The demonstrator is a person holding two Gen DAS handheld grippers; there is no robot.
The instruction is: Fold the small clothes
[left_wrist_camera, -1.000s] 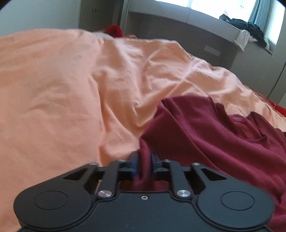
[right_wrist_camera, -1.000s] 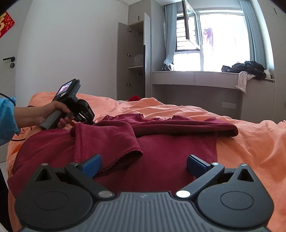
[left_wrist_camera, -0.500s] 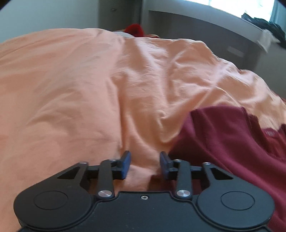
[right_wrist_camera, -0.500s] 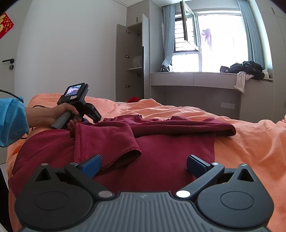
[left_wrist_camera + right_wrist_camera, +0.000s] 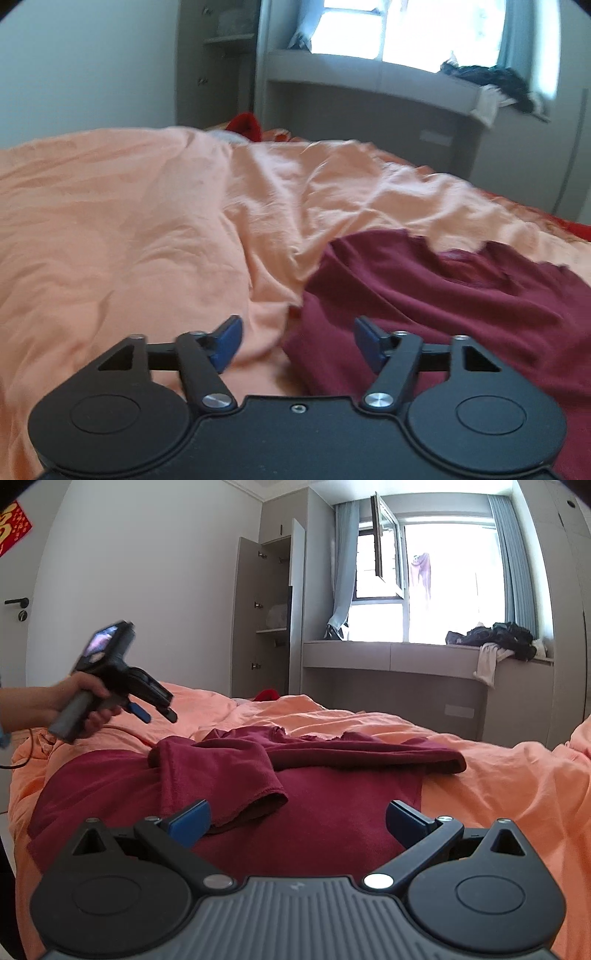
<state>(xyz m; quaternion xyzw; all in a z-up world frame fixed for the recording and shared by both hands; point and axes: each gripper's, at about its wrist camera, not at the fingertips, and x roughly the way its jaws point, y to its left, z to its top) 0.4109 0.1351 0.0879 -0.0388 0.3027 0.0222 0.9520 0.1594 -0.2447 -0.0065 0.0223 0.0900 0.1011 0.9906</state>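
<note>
Bed, rumpled orange cover; dark red garment spread on it, sleeves folded inward.

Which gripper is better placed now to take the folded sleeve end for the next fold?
Probably right: the right gripper is open just before the sleeve; the left gripper, also open, is lifted away.

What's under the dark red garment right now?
The dark red garment lies on the orange bedsheet, one sleeve folded over its body. Whatever lies beneath the sheet is covered.

Both wrist views low, close, sharing maroon garment.
</note>
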